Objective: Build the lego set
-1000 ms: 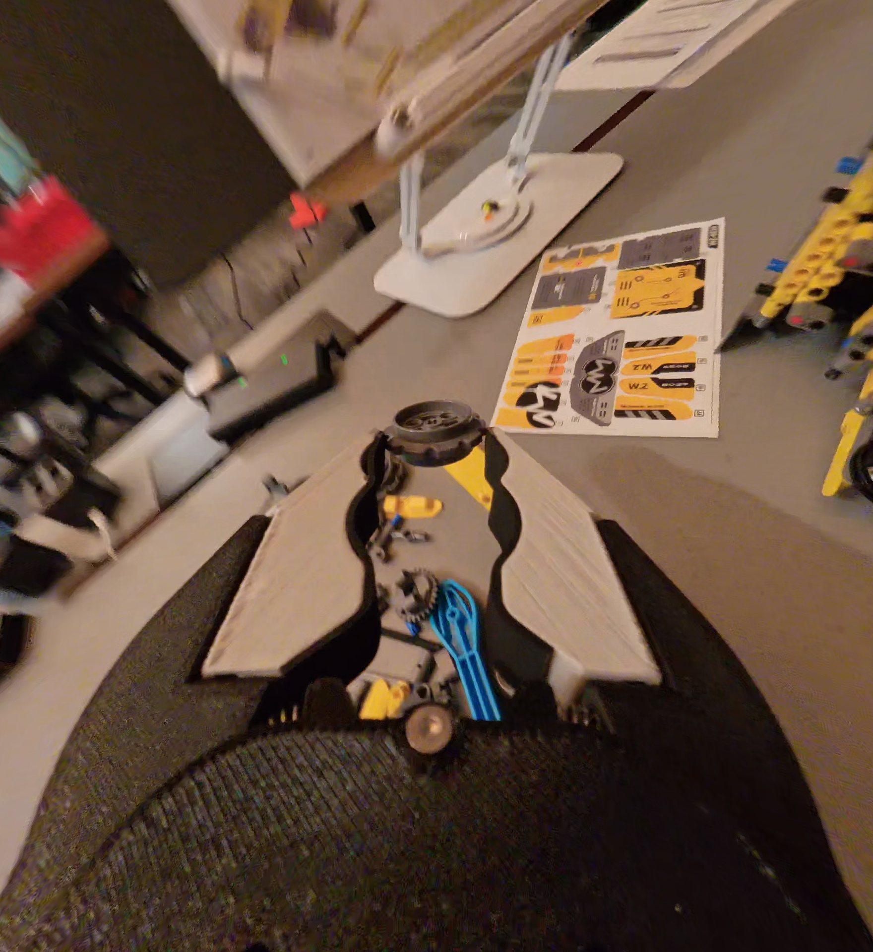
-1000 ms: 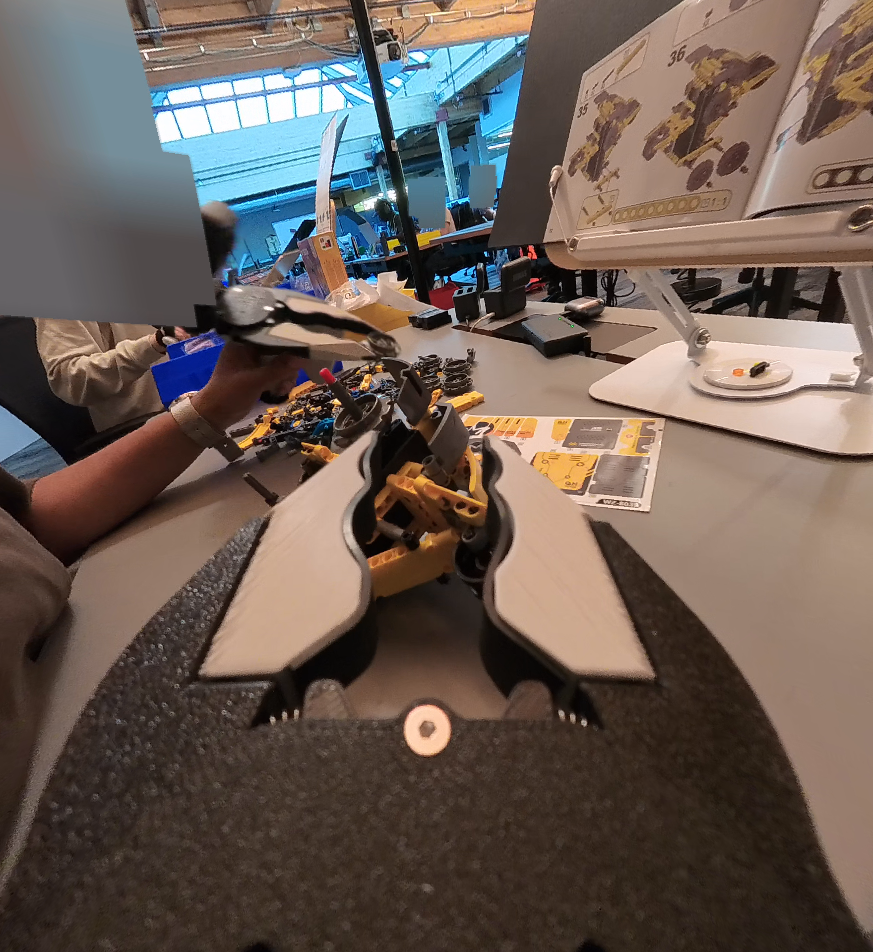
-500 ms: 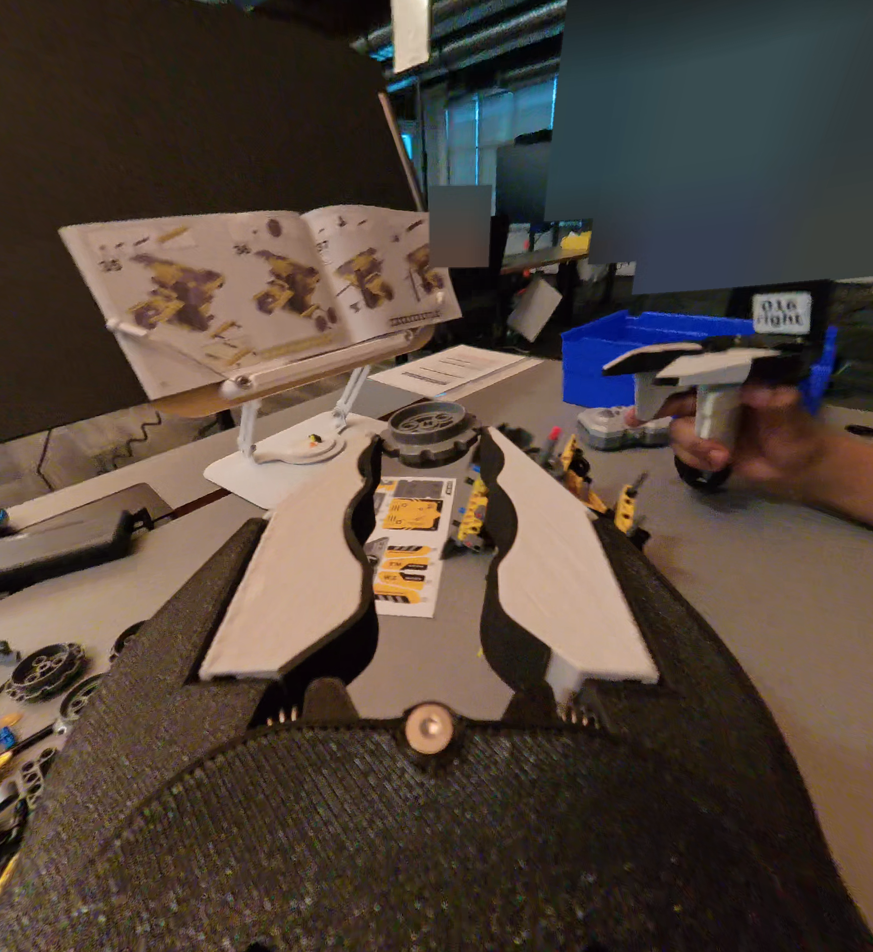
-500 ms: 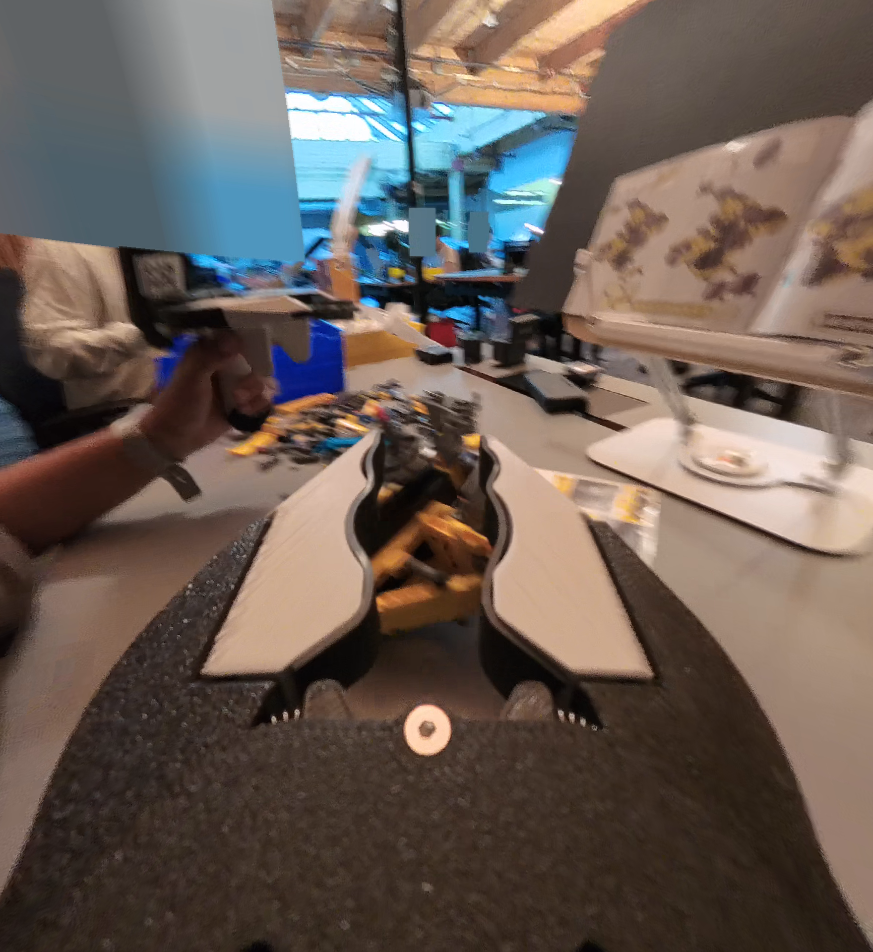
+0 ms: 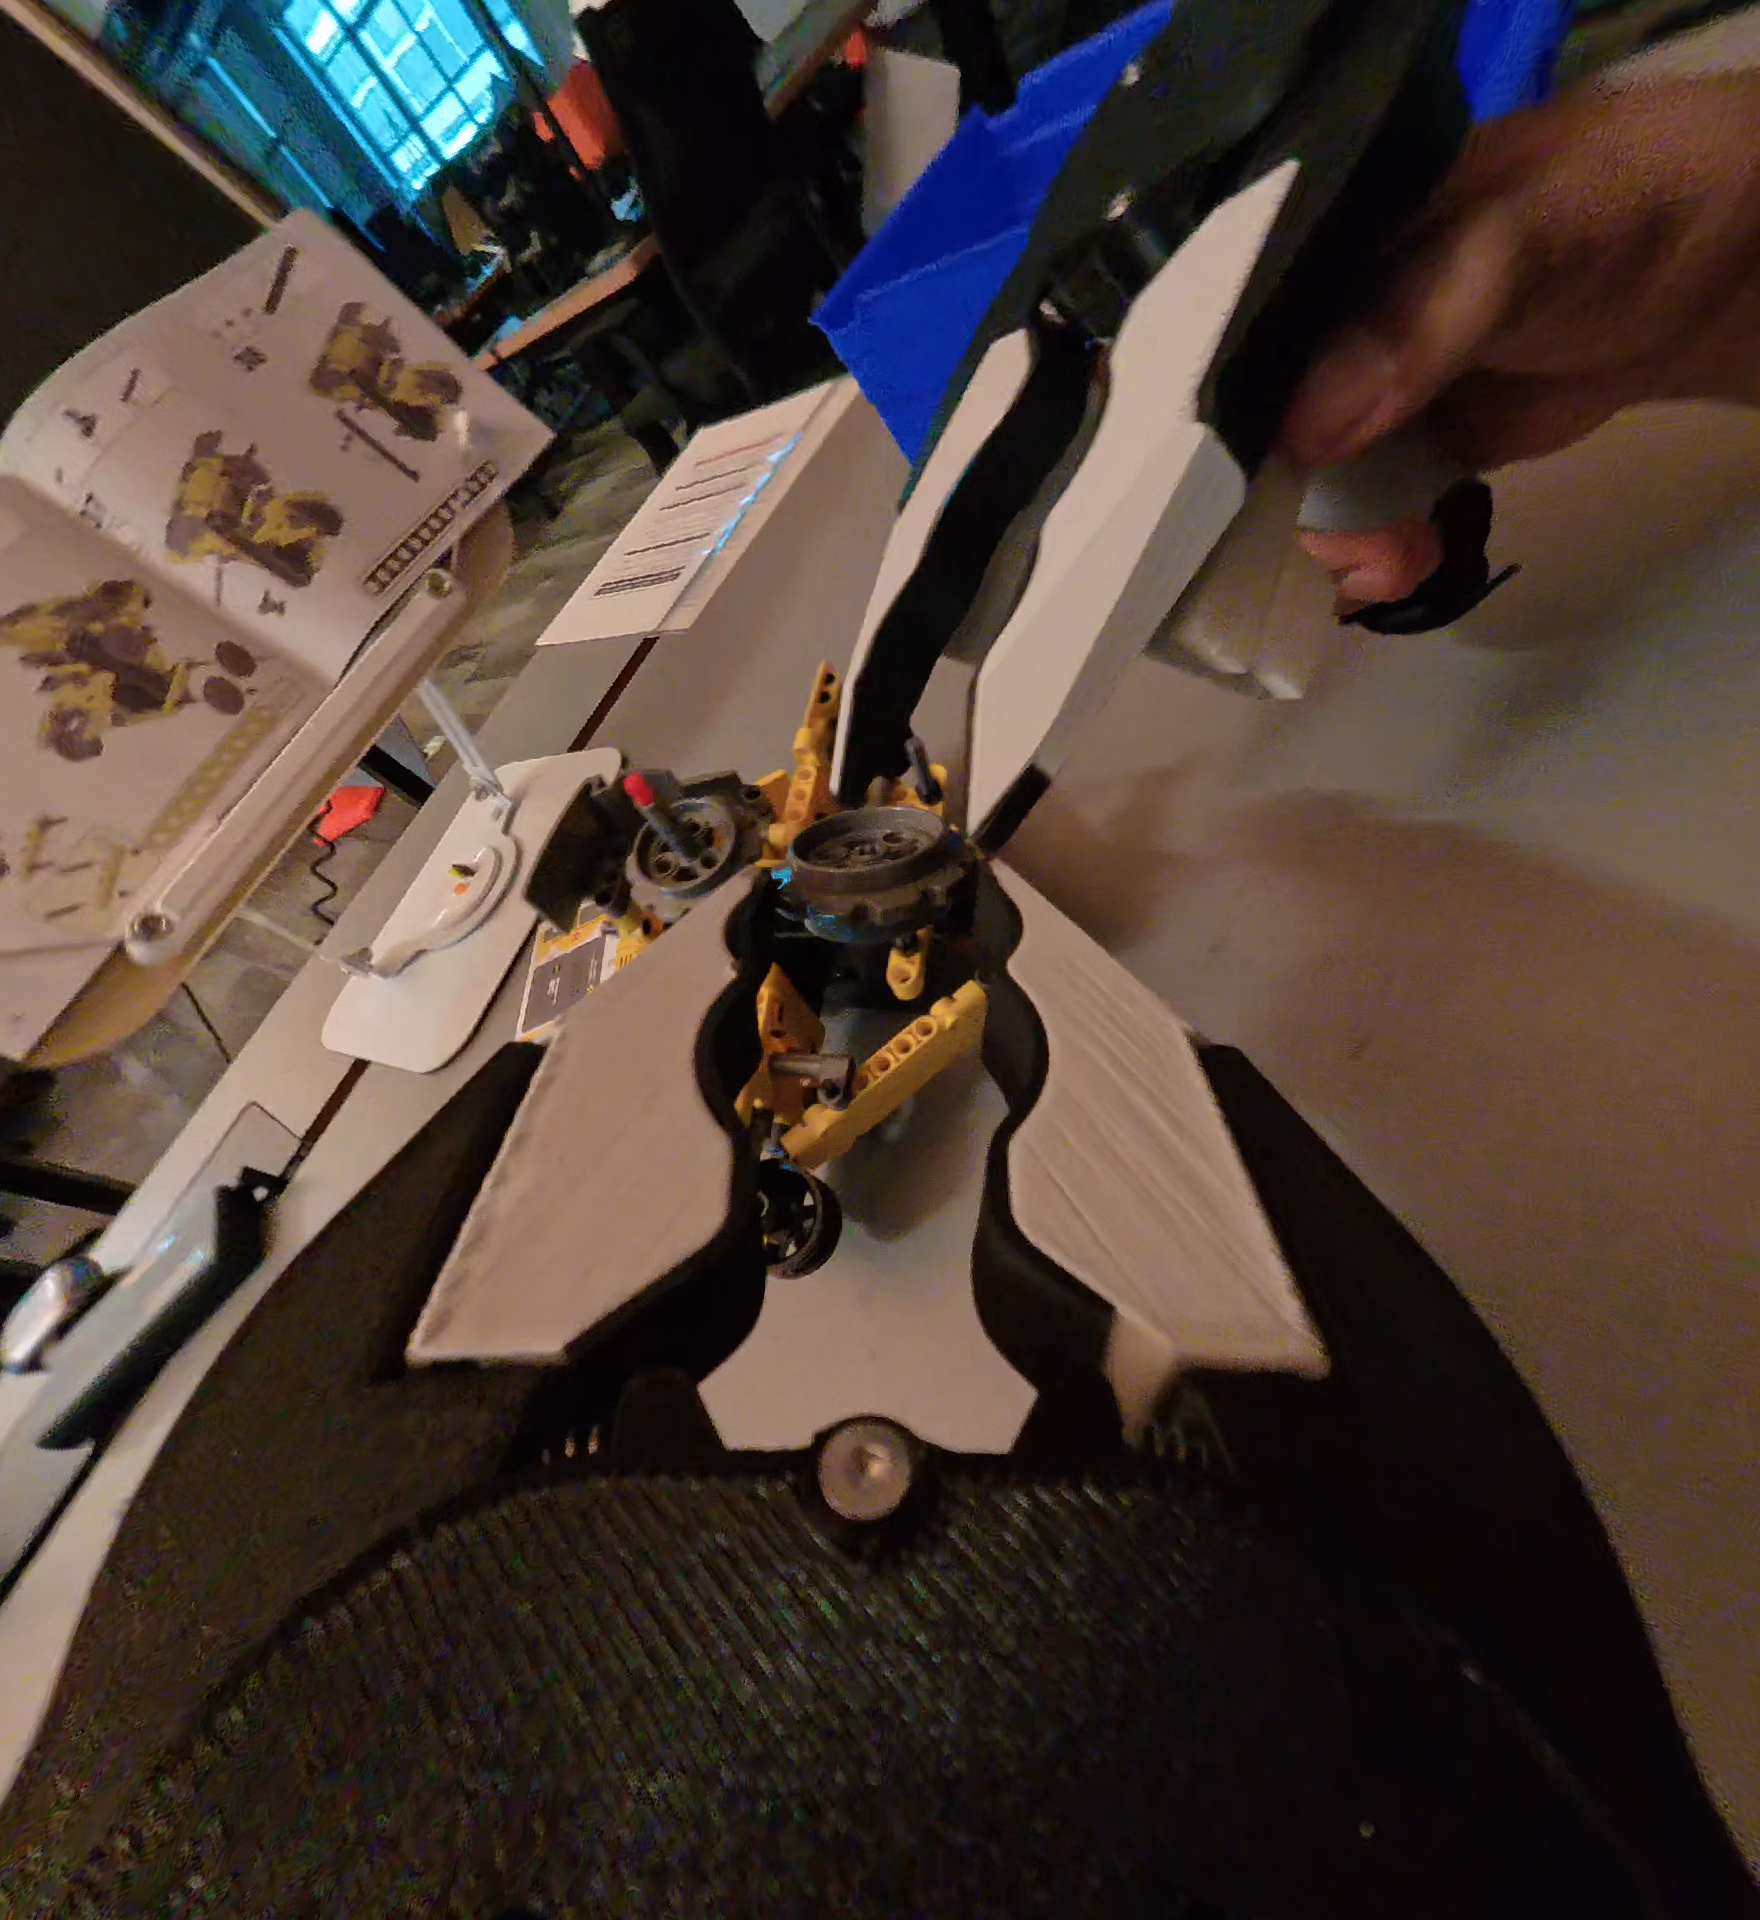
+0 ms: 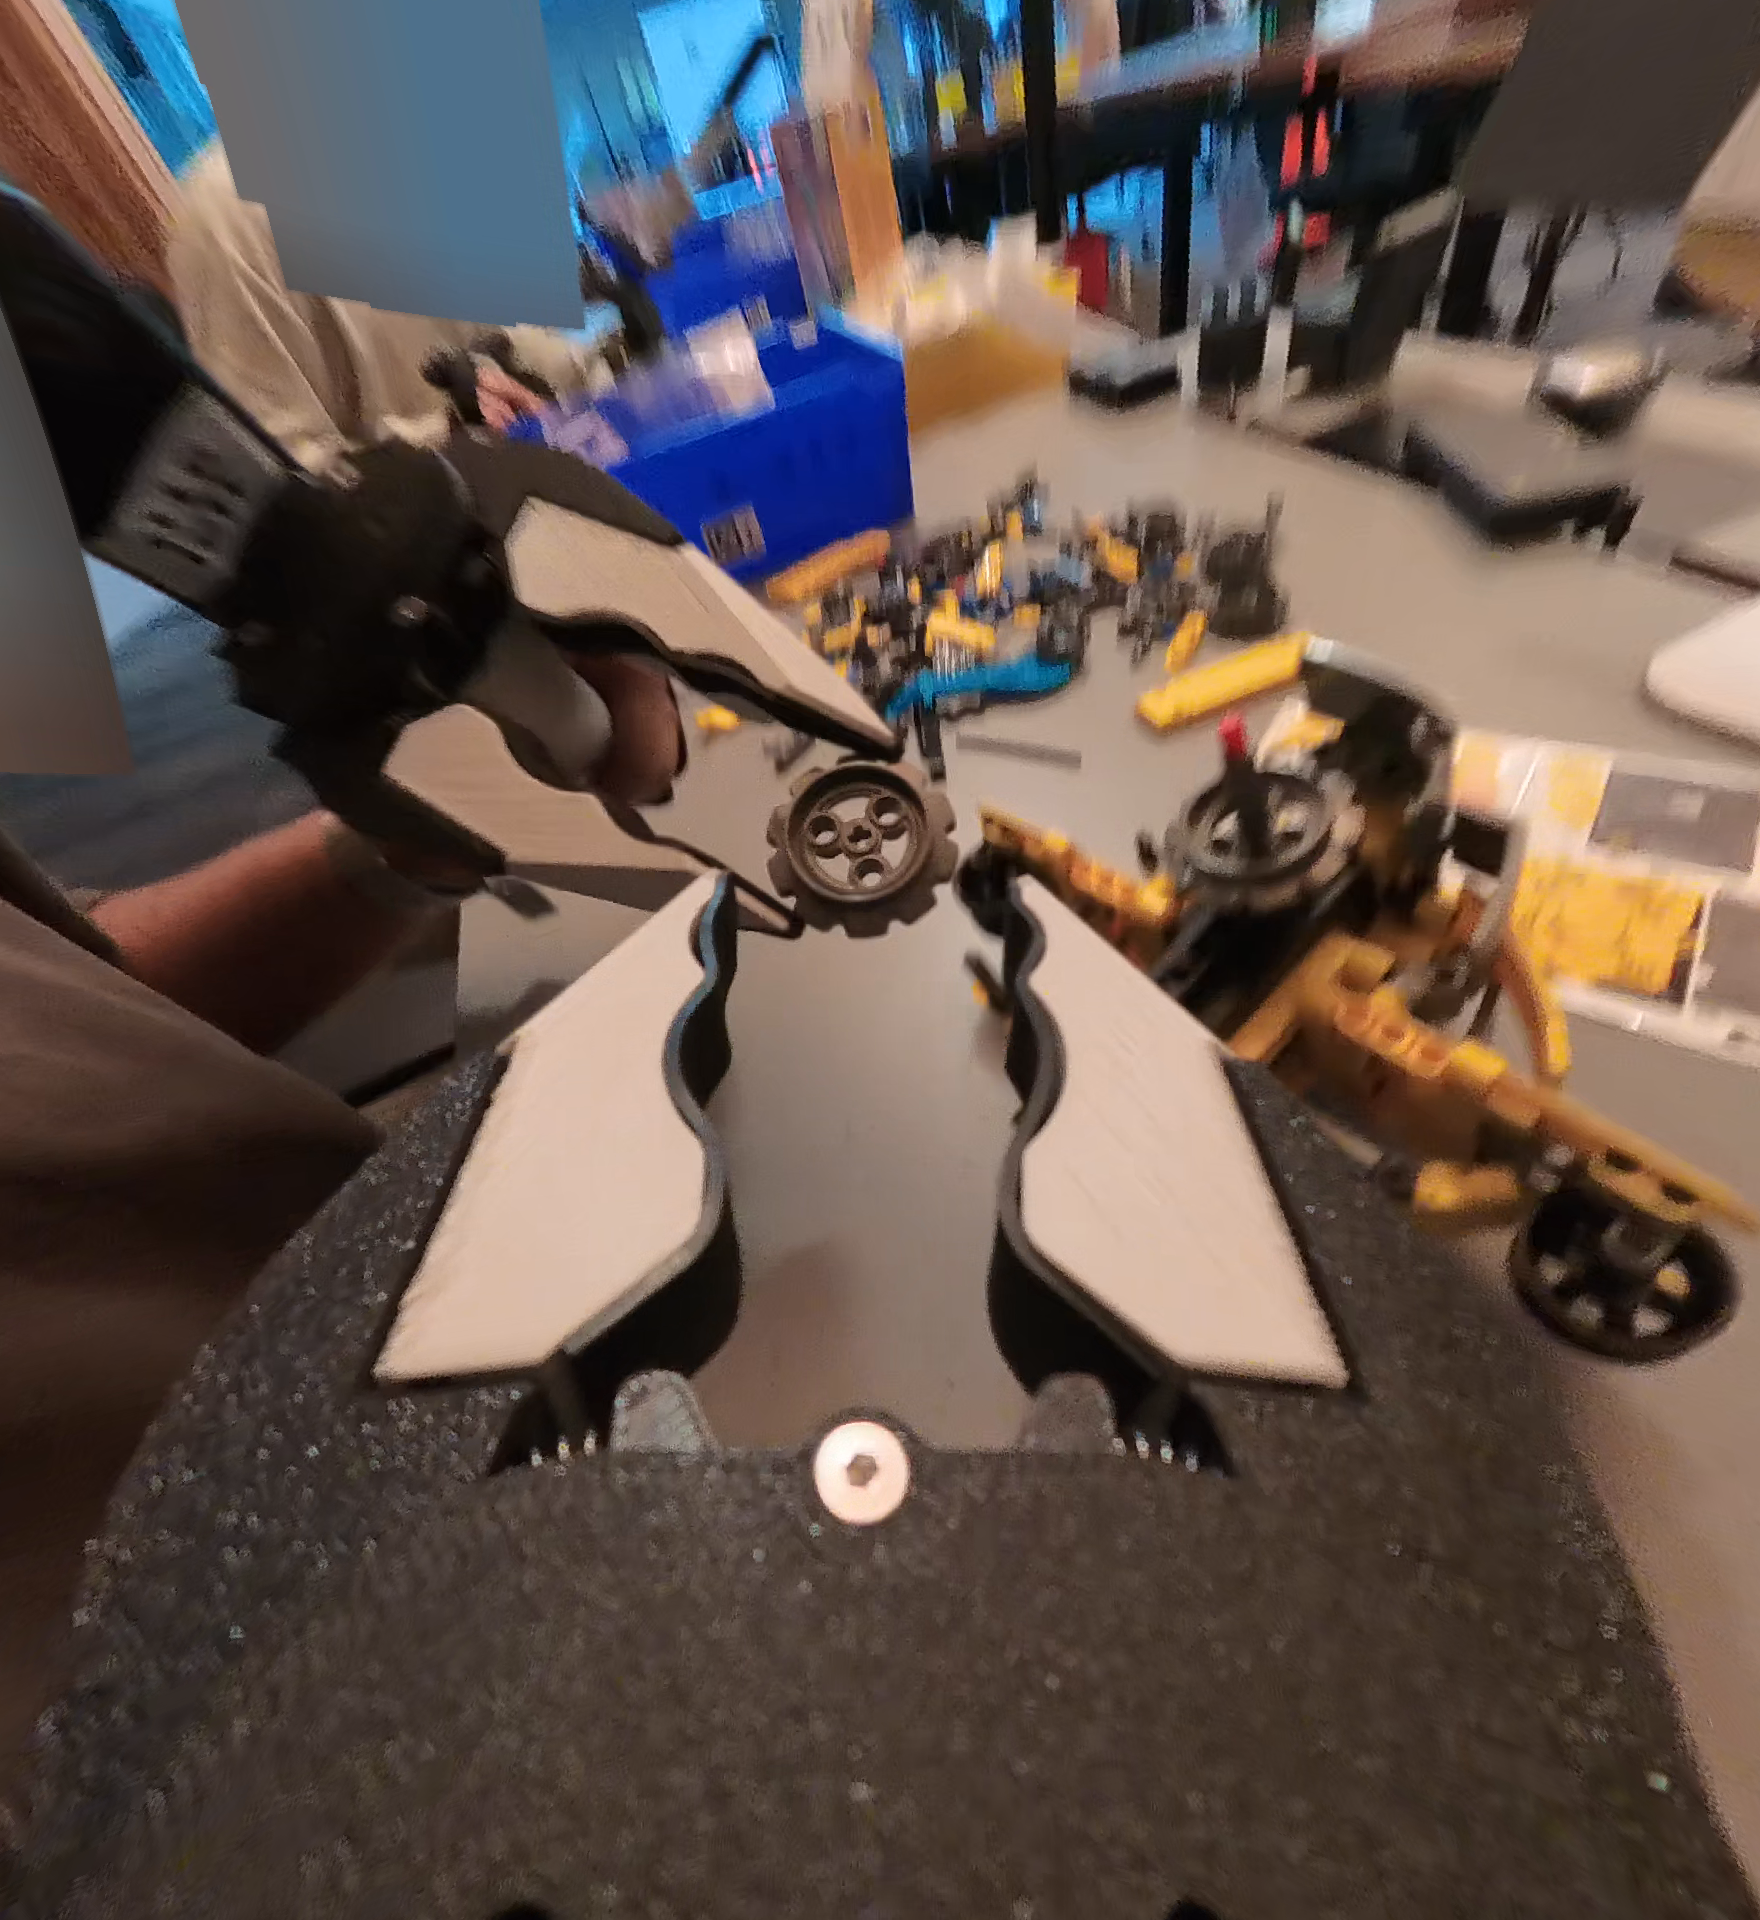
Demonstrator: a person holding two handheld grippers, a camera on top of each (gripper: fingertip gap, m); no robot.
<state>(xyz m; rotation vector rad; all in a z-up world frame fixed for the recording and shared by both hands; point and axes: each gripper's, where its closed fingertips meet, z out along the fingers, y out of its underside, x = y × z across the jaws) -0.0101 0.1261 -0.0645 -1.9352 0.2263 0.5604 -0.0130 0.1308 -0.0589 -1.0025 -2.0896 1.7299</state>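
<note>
The yellow-and-black plastic brick vehicle (image 6: 1375, 997) lies at two o'clock beside the right gripper (image 6: 860, 914), whose ridged white fingers gape, gripping nothing. The left gripper (image 5: 871, 883) (fingertips narrowly parted) pinches a round, notched dark-grey plastic wheel hub (image 5: 871, 857).

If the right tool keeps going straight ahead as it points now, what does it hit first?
Most likely the dark grey toothed wheel pinched in the left tool, just beyond the right tool; depth is hard to judge.
</note>
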